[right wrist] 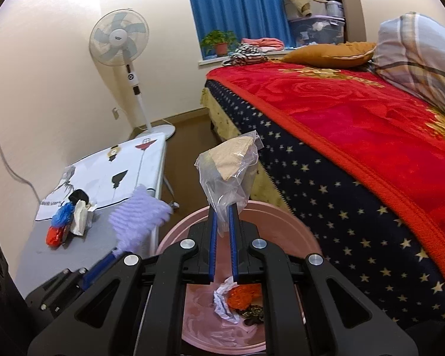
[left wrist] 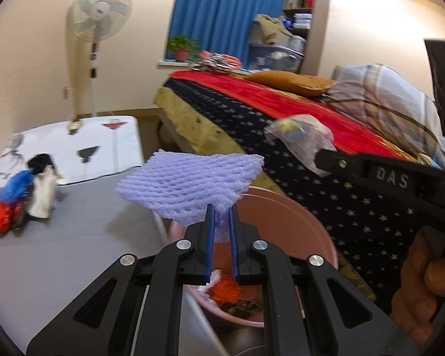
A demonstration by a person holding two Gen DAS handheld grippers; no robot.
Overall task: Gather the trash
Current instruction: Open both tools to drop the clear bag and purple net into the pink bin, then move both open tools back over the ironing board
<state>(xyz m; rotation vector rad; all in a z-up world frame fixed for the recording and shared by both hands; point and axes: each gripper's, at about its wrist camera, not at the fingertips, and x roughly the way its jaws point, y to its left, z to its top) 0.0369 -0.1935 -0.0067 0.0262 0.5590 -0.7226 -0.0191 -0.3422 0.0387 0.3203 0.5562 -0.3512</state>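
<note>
My left gripper (left wrist: 222, 212) is shut on a purple foam fruit net (left wrist: 190, 185) and holds it over the near rim of a pink basin (left wrist: 296, 222). My right gripper (right wrist: 222, 210) is shut on a clear plastic bag (right wrist: 228, 175) with a tan cardboard piece inside, held above the same basin (right wrist: 281, 216). The basin holds crumpled white paper (right wrist: 224, 299), orange scrap (right wrist: 240, 296) and dark bits. In the left wrist view the right gripper (left wrist: 320, 157) and its bag (left wrist: 302, 138) show at the right. In the right wrist view the foam net (right wrist: 139, 216) shows at the left.
A grey table (left wrist: 59, 252) carries a pile of trash: blue and red bags, white paper, a black item (left wrist: 23, 190). A white printed cloth (left wrist: 83, 145) covers its far end. A bed with a red blanket (right wrist: 356, 112) stands at the right. A standing fan (right wrist: 121, 44) stands by the wall.
</note>
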